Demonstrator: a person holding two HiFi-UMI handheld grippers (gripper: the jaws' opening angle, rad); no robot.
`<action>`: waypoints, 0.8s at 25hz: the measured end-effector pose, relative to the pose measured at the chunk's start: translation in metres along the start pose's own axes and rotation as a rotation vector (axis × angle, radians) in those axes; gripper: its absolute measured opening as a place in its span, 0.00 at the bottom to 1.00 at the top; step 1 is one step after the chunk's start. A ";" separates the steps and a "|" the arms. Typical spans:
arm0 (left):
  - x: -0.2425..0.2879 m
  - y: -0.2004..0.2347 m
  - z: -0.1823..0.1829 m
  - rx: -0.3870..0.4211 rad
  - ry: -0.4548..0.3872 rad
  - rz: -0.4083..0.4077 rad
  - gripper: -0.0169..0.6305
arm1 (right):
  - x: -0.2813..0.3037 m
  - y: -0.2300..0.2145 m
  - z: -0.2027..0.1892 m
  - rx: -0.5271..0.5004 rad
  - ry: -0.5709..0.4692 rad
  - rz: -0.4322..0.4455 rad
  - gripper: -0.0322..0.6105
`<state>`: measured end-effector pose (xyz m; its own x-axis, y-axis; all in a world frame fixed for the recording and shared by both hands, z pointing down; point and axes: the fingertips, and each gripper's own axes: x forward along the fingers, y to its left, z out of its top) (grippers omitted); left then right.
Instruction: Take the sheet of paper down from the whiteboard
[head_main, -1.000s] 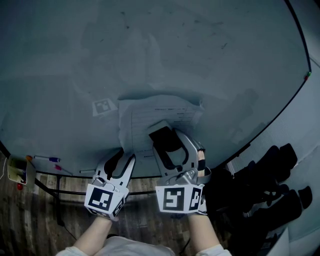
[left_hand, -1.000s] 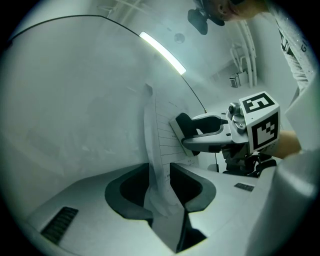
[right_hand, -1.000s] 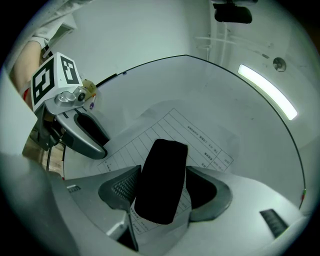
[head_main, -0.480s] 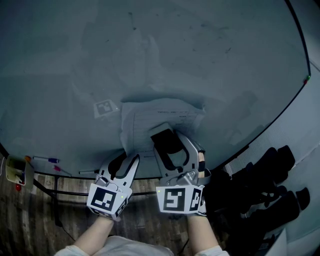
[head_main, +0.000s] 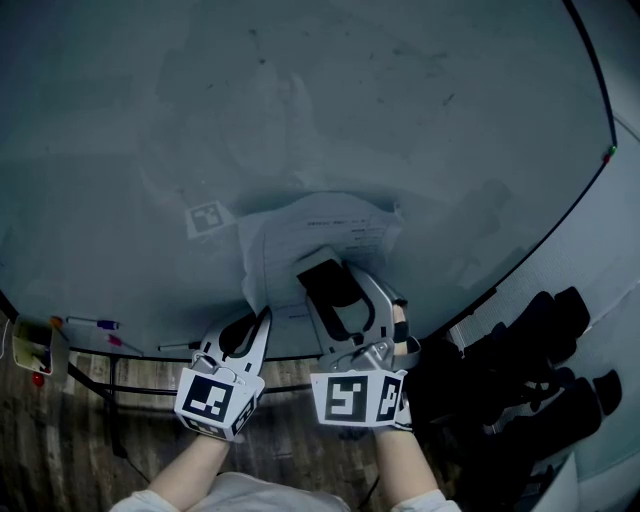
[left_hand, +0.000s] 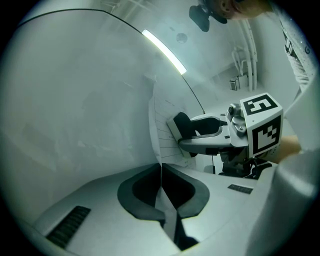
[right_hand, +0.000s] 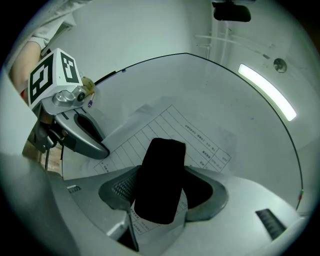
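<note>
The sheet (head_main: 300, 232) still lay against the whiteboard (head_main: 300, 100), its top edge bowing outward. The left gripper (head_main: 260, 320) had just been closing and was pinched on the sheet's lower left edge, the paper running in between the met jaws. The right gripper (head_main: 328, 272) was clamped on a black block (right_hand: 160, 180) pressed to the sheet's middle, with paper under it.
</note>
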<state>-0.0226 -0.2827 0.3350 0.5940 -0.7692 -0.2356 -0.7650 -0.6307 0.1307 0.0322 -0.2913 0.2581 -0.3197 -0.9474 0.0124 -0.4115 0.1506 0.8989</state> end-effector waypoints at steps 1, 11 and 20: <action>0.000 0.000 0.000 -0.003 0.000 -0.003 0.05 | 0.000 0.000 0.000 -0.004 0.003 0.000 0.47; -0.007 -0.003 0.003 -0.016 -0.016 -0.008 0.05 | -0.005 0.000 0.000 -0.009 0.017 -0.003 0.46; -0.011 -0.001 -0.006 -0.046 0.000 0.026 0.05 | -0.008 -0.006 -0.009 -0.002 0.036 -0.008 0.46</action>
<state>-0.0270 -0.2740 0.3437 0.5743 -0.7853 -0.2312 -0.7676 -0.6148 0.1811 0.0449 -0.2867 0.2565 -0.2855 -0.9581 0.0212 -0.4123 0.1428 0.8998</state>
